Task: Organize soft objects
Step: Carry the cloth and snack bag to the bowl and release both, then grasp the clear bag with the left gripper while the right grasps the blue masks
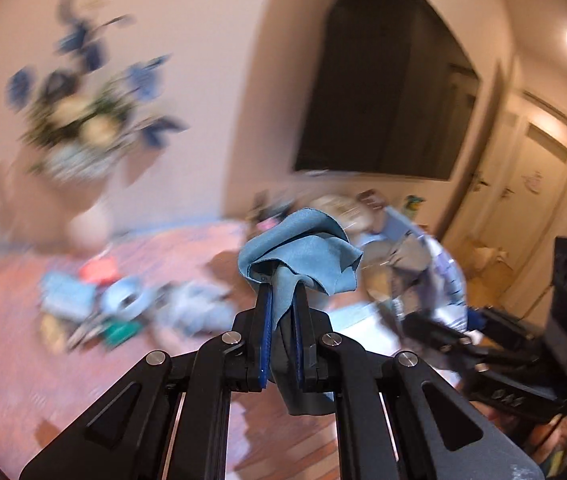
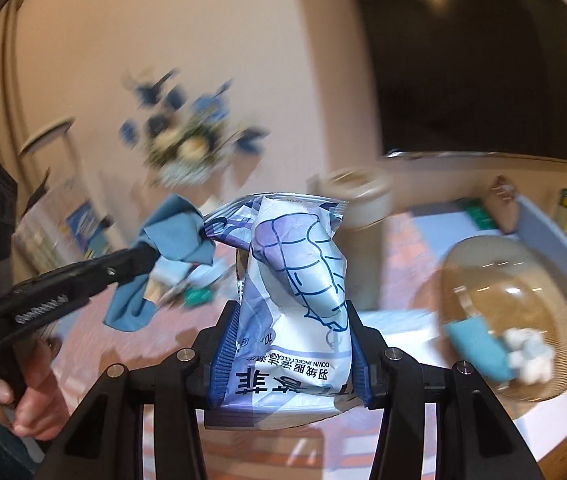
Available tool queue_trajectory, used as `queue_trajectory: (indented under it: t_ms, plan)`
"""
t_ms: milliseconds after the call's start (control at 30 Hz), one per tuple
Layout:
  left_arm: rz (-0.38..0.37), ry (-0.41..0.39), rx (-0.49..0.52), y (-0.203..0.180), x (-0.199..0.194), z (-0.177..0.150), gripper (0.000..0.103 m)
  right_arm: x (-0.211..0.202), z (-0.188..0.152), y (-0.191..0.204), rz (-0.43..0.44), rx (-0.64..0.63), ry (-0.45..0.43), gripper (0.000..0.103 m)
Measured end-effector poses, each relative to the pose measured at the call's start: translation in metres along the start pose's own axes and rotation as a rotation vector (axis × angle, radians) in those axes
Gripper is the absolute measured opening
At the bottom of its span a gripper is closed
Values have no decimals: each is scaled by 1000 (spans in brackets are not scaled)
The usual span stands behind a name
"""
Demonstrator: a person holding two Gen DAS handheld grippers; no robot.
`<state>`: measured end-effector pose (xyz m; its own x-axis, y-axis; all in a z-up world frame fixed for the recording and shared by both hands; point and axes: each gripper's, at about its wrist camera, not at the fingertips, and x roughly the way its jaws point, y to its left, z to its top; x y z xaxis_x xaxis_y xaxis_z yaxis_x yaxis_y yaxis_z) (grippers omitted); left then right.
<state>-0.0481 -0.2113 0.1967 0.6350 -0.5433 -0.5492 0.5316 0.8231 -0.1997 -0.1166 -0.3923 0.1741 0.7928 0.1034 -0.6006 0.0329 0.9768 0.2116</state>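
crumpled blue cloth [image 1: 303, 248] in clamped left gripper [image 1: 281, 280], puffy wipes packet [image 2: 295, 280] between right gripper [image 2: 293, 320] pads

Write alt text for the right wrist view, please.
The right gripper clamps a blue-and-white wipes packet held upright. At left, the left gripper pinches a crumpled blue cloth; at right a clear domed container sits on the table.

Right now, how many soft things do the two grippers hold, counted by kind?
Blue cloths: 1, the crumpled blue fabric cloth pinched in the left gripper.
Wipe packets: 1, the white and purple plastic wipes packet clamped in the right gripper.
Total: 2
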Motion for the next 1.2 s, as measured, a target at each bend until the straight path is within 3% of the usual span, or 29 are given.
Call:
queue_trajectory:
  t_ms: [167, 333, 533, 733, 767, 800, 933, 1200]
  plan:
    - [-100, 4, 83, -72, 35, 31, 6, -18, 21, -66, -102, 109, -51, 48]
    - [-178, 67, 118, -123, 90, 40, 6, -15, 30, -146, -202, 282, -28, 48]
    - [-179, 186, 121, -155, 176, 25, 6, 14, 18, -214, -276, 451, 52, 48]
    - [-175, 261, 132, -168, 225, 10, 11, 40, 1, -254, -254, 574, 109, 50]
    - [-169, 266, 133, -168, 228, 8, 15, 42, 0, -258, -242, 584, 110, 52]
    - [-164, 275, 132, -169, 230, 7, 28, 43, -1, -261, -236, 586, 109, 55]
    - [-191, 281, 135, -167, 221, 2, 43, 31, 1, -254, -229, 565, 80, 55]
    - [-249, 207, 155, -160, 143, 3, 48, -3, 9, -204, -220, 487, 34, 55]
